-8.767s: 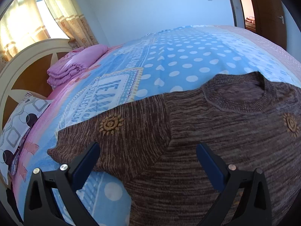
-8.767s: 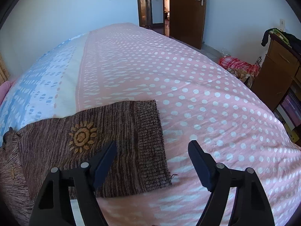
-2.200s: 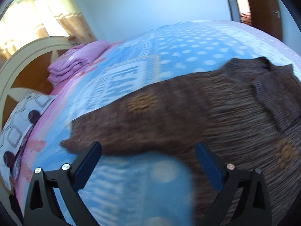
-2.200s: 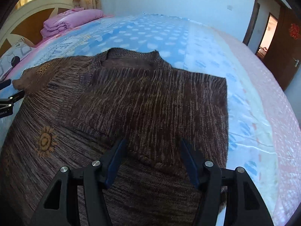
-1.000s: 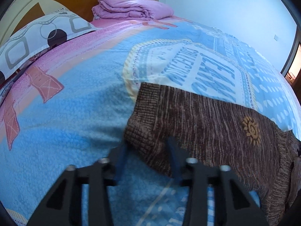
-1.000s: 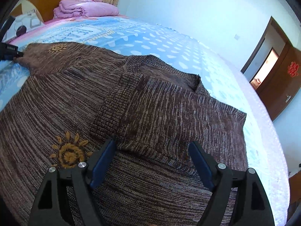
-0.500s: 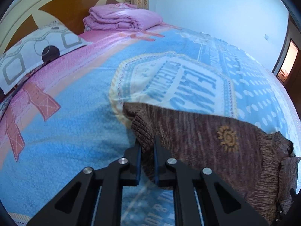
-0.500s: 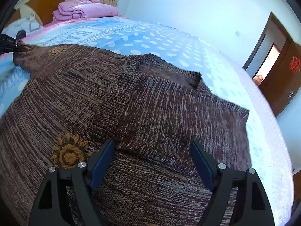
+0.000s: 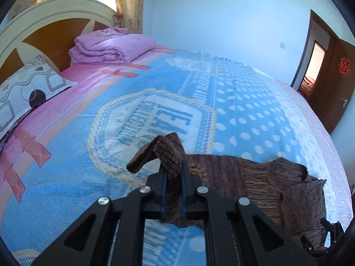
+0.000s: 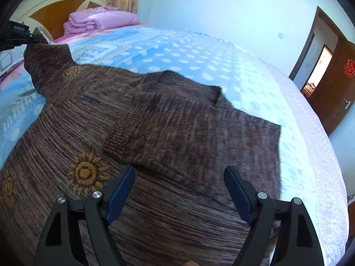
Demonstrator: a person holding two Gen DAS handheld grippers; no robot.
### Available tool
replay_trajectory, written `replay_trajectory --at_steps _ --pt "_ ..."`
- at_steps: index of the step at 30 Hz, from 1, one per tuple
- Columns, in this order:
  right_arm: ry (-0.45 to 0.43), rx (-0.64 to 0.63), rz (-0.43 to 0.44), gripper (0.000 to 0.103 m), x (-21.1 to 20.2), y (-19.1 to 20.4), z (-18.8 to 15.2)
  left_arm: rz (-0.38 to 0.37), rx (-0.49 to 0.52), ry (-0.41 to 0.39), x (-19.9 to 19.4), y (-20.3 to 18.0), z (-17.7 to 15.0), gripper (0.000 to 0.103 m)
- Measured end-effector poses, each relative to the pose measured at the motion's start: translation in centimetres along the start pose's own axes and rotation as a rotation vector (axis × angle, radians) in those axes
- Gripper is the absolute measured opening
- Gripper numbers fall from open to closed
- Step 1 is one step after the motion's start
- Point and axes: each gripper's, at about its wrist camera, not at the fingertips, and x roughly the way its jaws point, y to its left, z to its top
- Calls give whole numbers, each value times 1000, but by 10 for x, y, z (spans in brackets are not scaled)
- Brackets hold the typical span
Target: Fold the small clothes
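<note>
Spread across the blue printed bedcover [image 9: 244, 102], the brown sweater [image 10: 177, 133] lies flat, its right sleeve already folded over the chest. The left gripper [image 9: 173, 177] is clamped on the left sleeve's cuff [image 9: 164, 153], lifted off the bed, so the sleeve's long axis runs from that cuff toward the body. The right gripper [image 10: 179, 190] hovers wide open and empty over the hem side.

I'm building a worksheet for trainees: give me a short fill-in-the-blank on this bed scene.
1. The left gripper is shut on the sweater's ____.
2. The right gripper hovers over the brown sweater with jaws ____.
3. The folded quilt by the headboard is ____ in colour.
4. The sweater's embroidered suns are ____.

Missing: sleeve cuff; open; pink; orange
</note>
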Motion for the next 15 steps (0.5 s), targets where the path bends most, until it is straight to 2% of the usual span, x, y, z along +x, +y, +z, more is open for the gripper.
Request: replay_trajectory --at_steps 8,15 --pt "14 49 -29 82 -17 -47 -20 -80 27 -26 -23 -48 9 11" --pt "25 61 -48 82 -30 -75 -42 -165 18 -14 -32 -100 13 11"
